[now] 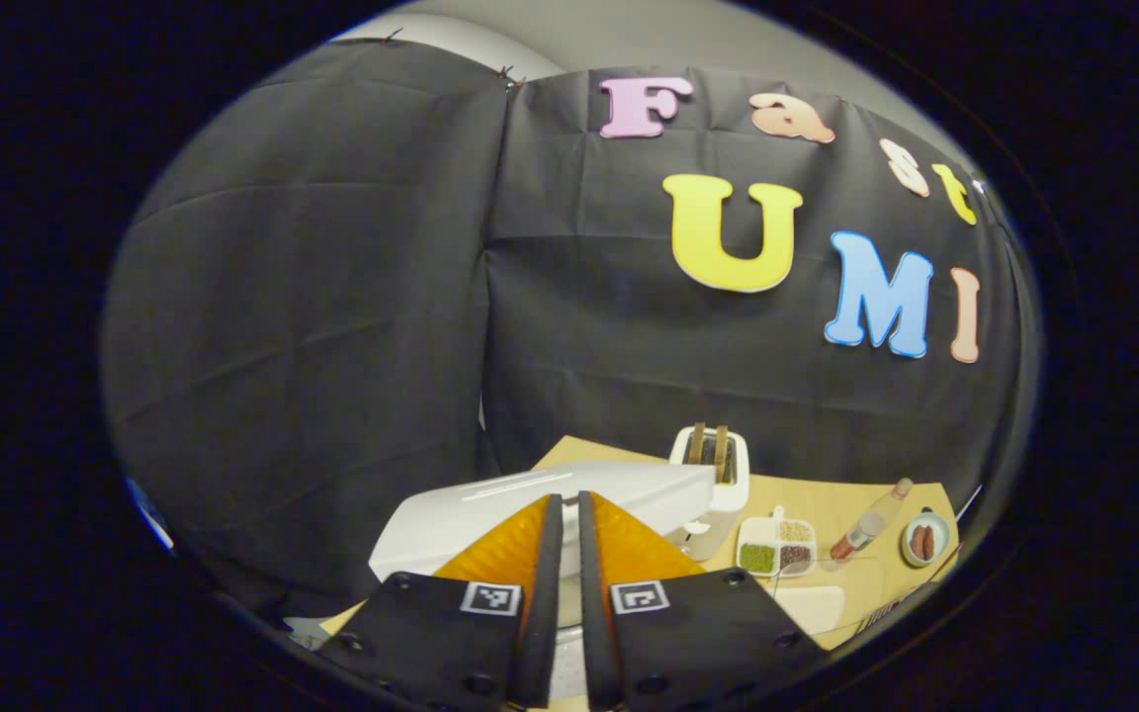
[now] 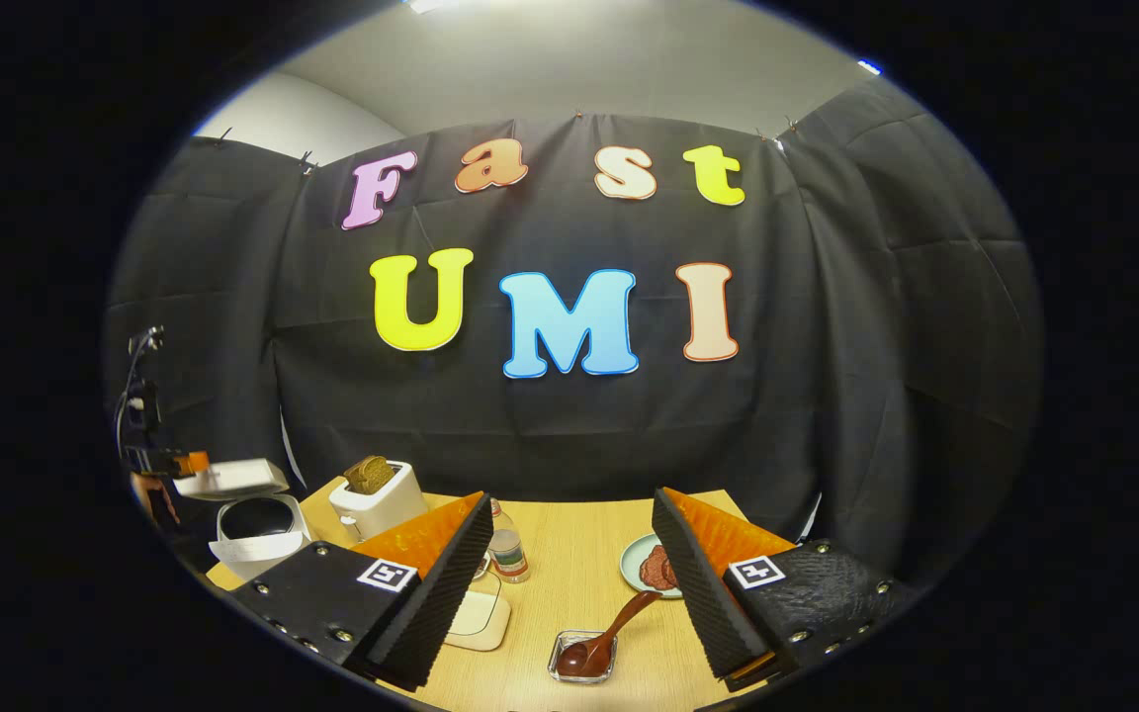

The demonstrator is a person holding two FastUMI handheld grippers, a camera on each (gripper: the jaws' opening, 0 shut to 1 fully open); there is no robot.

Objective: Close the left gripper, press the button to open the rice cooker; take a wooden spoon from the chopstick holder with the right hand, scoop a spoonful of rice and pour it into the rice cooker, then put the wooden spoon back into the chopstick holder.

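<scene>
A: Where do we stand with the rice cooker (image 2: 255,524)?

B: In the right gripper view it sits at 9 o'clock on the table (image 2: 569,554). Its white lid (image 2: 231,479) looks raised and the dark pot shows, so we judge the button press done. The left gripper (image 1: 569,494) hangs over that lid with its fingers drawn almost together, a thin slit between them and nothing held.

A: So the spoon is our step. Where is it?

B: The wooden spoon (image 2: 613,627) lies at 6 o'clock, just ahead of the right gripper (image 2: 569,492). Its bowl rests in a small clear dish (image 2: 583,661) and its handle slants up toward 1 o'clock. We cannot make out a chopstick holder.

A: And the right fingers?

B: Spread wide and empty, one on each side of the spoon but well above it.

A: Then how do we take it well?

B: We come down on the handle's upper half, away from the dish, and turn the wrist so the fingers cross the handle squarely. We close firmly, since a round handle may roll. We lift straight up so the dish does not get dragged into the plate (image 2: 632,564) at 1 o'clock.
</scene>
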